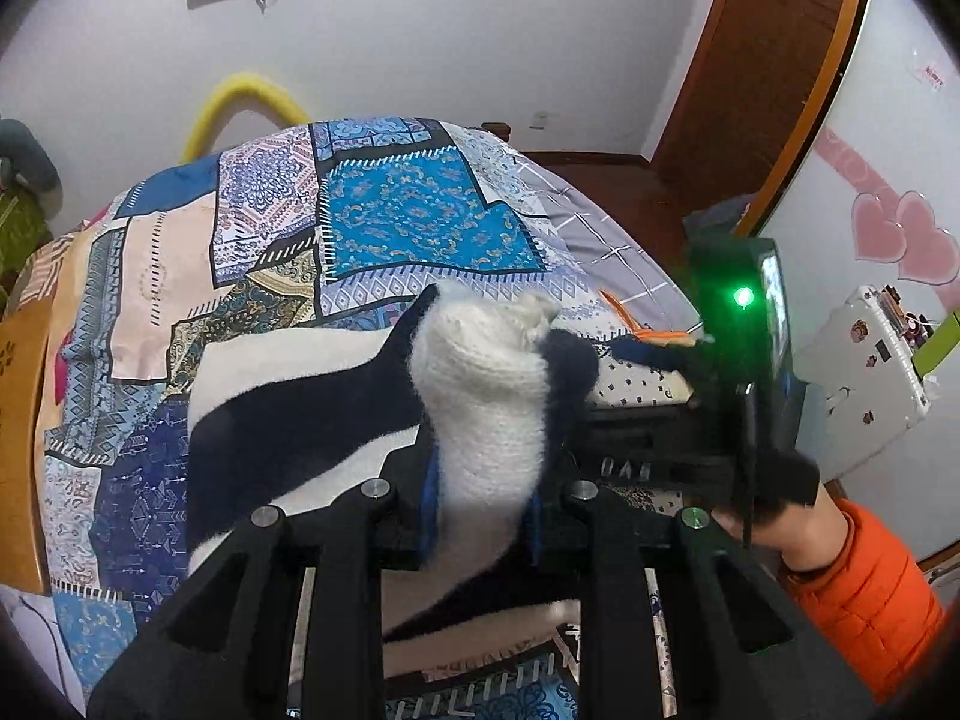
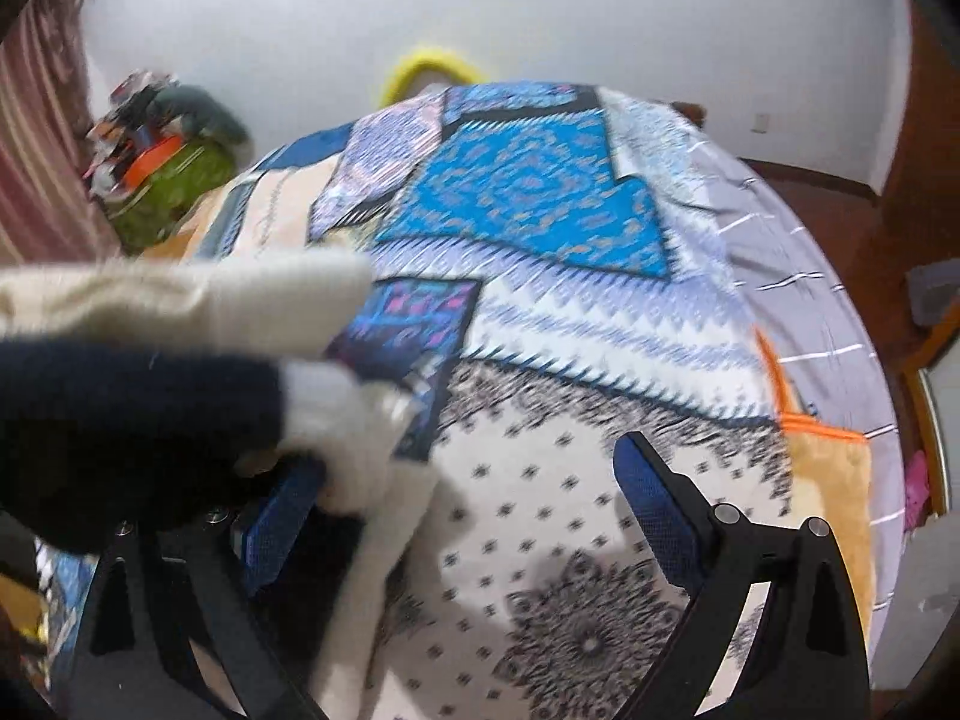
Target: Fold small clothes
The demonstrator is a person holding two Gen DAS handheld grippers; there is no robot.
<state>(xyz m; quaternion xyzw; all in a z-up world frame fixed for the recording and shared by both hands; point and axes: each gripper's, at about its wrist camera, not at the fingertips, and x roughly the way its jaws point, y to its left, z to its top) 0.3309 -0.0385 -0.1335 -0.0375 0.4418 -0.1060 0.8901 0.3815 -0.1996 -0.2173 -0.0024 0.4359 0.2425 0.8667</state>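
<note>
A knitted garment with navy and white stripes (image 1: 288, 408) lies on the patchwork bed cover (image 1: 420, 216). One bunched white part of it (image 1: 480, 384) rises between the blue pads of my left gripper (image 1: 480, 498), which is shut on it. In the right wrist view my right gripper (image 2: 468, 486) stands wide open over the black-and-white patterned part of the cover (image 2: 540, 480). The same garment (image 2: 150, 360) hangs at the left of that view, draped against the left finger (image 2: 288, 498), with nothing pressed between the pads. A gloved hand in an orange sleeve (image 1: 858, 576) holds that gripper.
An orange-edged cloth (image 2: 828, 468) lies at the bed's right edge. Behind the bed are a yellow hoop (image 1: 240, 96) and a wall. A wooden door (image 1: 762, 60), a white cabinet with pink hearts (image 1: 888, 228) and a white case (image 1: 864, 372) stand to the right. Clutter (image 2: 156, 144) fills the far left.
</note>
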